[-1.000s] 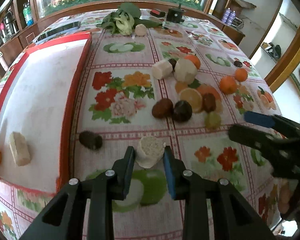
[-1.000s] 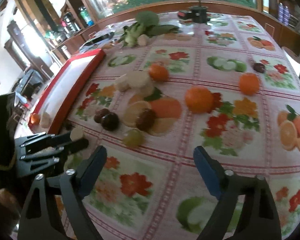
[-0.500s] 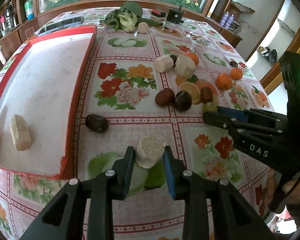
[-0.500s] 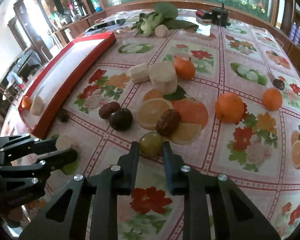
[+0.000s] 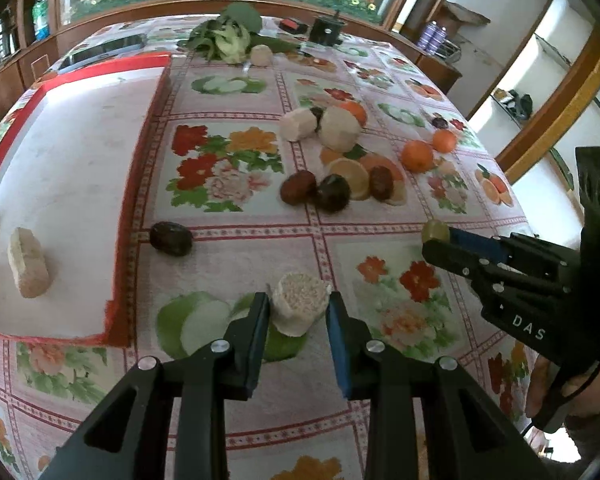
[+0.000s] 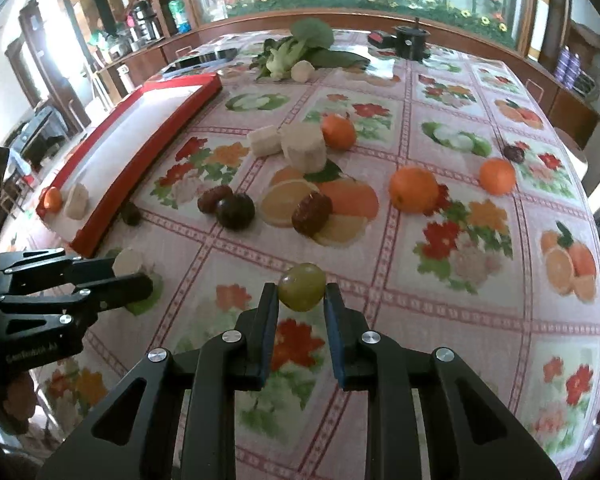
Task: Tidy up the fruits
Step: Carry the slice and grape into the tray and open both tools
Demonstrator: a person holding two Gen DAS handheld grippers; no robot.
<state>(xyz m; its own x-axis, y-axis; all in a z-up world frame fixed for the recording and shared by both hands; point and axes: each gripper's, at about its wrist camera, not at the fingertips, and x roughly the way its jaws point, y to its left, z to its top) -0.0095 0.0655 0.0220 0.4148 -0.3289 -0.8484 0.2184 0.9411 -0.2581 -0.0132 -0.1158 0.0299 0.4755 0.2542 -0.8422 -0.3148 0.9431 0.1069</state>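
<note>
My left gripper (image 5: 298, 314) is shut on a pale round fruit chunk (image 5: 298, 306), held above the cloth right of the red-rimmed white tray (image 5: 132, 184). My right gripper (image 6: 301, 300) is shut on a green grape (image 6: 302, 286), lifted off the table; the grape also shows in the left wrist view (image 5: 435, 231). On the tray lie a pale chunk (image 5: 28, 268) and a small orange (image 6: 53, 199). Dark dates (image 5: 298, 186), a dark plum (image 5: 332, 192), pale chunks (image 5: 338, 128) and oranges (image 6: 414, 190) lie mid-table.
A lone dark date (image 5: 171, 238) lies just right of the tray rim. Leafy greens (image 5: 228, 36) and a black pot (image 5: 326, 30) stand at the far end. A small dark fruit (image 6: 514, 153) lies at the right. The flowered tablecloth edge (image 6: 596, 280) runs along the right.
My right gripper closed on the green grape and lifted it back toward me. My left gripper kept its chunk and drew back and up from the table.
</note>
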